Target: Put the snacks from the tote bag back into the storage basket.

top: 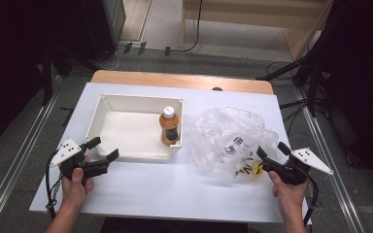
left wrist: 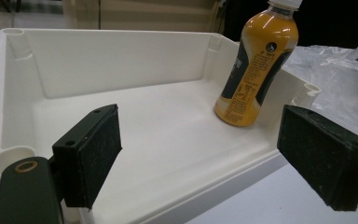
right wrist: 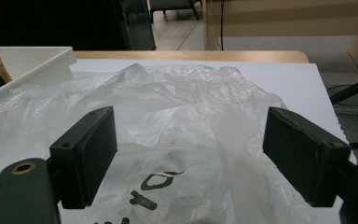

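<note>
A white plastic bin (top: 111,104) (left wrist: 98,60) sits left of centre on the white table. An orange drink bottle (top: 170,127) (left wrist: 254,65) stands upright in its right near corner. A crumpled clear plastic bag (top: 228,138) (right wrist: 177,116) lies to the right, with something dark and something yellow inside it. My left gripper (top: 102,148) (left wrist: 200,161) is open just in front of the bin's near left corner, nothing between its jaws. My right gripper (top: 273,150) (right wrist: 191,156) is open at the bag's near right edge, its jaws spread over the plastic.
The white table top (top: 175,189) has a wooden strip (top: 184,80) along its far edge. Metal rails (top: 24,150) run along both sides on the floor. Cables (top: 194,29) and dark stands lie beyond the table.
</note>
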{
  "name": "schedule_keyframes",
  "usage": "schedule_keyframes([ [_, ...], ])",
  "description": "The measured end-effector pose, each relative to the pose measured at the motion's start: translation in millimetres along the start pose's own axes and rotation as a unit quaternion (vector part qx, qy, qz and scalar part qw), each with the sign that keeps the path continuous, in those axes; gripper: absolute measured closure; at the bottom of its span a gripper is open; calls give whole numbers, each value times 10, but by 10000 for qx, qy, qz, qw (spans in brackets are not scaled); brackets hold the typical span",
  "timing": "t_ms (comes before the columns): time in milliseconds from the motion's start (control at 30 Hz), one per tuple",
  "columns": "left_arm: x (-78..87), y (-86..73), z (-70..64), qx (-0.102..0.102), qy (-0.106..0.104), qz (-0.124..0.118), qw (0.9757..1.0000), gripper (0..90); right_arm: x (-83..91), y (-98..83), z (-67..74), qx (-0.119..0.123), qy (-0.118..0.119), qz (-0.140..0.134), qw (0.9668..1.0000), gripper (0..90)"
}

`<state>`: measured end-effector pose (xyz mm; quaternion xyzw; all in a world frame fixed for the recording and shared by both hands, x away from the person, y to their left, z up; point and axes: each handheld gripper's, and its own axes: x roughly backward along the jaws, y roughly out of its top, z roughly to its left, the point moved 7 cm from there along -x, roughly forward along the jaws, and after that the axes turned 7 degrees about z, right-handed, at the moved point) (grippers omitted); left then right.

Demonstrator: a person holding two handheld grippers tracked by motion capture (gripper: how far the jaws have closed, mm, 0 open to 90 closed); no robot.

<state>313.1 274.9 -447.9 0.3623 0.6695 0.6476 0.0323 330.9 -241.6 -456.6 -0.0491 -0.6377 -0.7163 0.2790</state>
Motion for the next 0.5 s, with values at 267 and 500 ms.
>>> schedule_keyframes([
  [267, 2, -1, 7, 6, 5, 15, 10000, 136, -13, -7, 12, 31, 13, 7, 10000, 189],
  [500, 7, 6, 0, 13, 11, 3, 10000, 136, 8, 36, 47, 85, -49, -46, 9999, 184],
])
